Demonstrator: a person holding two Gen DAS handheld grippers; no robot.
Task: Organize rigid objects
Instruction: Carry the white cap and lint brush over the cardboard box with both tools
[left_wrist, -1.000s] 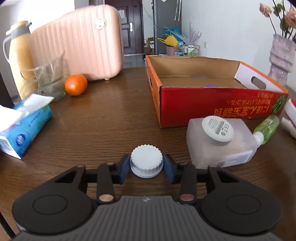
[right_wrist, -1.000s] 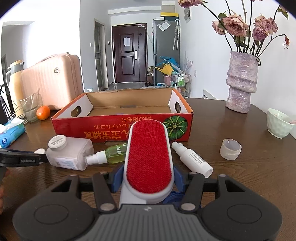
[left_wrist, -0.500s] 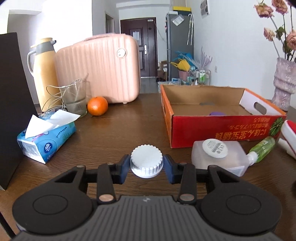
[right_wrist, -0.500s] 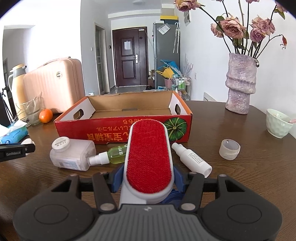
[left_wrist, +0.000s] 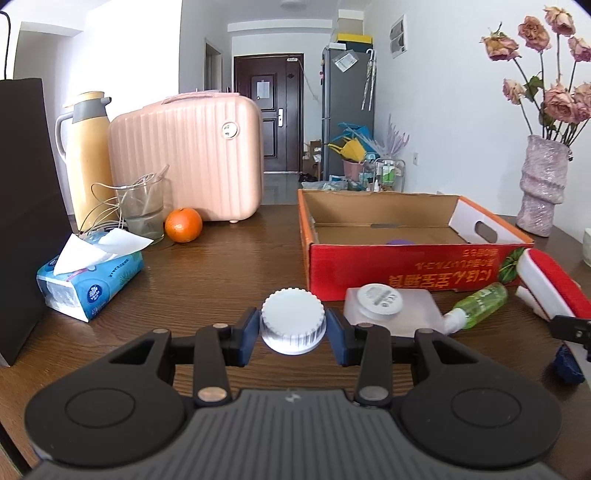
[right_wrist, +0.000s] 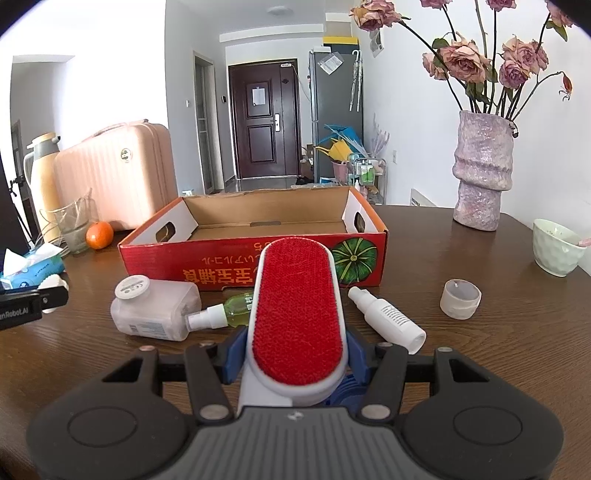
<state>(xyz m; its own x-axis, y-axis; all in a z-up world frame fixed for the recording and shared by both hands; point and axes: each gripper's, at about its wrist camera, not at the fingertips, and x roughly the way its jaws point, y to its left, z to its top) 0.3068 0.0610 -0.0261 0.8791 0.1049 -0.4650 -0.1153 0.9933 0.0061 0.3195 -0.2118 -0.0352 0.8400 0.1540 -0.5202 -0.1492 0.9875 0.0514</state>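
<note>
left gripper (left_wrist: 293, 326) clamps white cap (left_wrist: 293, 320), bottom centre | right gripper (right_wrist: 295, 356) clamps red brush (right_wrist: 297, 317), handle end hidden under jaws | box (right_wrist: 255, 267) mid-frame, floor mostly hidden by near wall, purple item (left_wrist: 399, 242) barely visible | green bottle (right_wrist: 236, 305) partly behind brush
</note>
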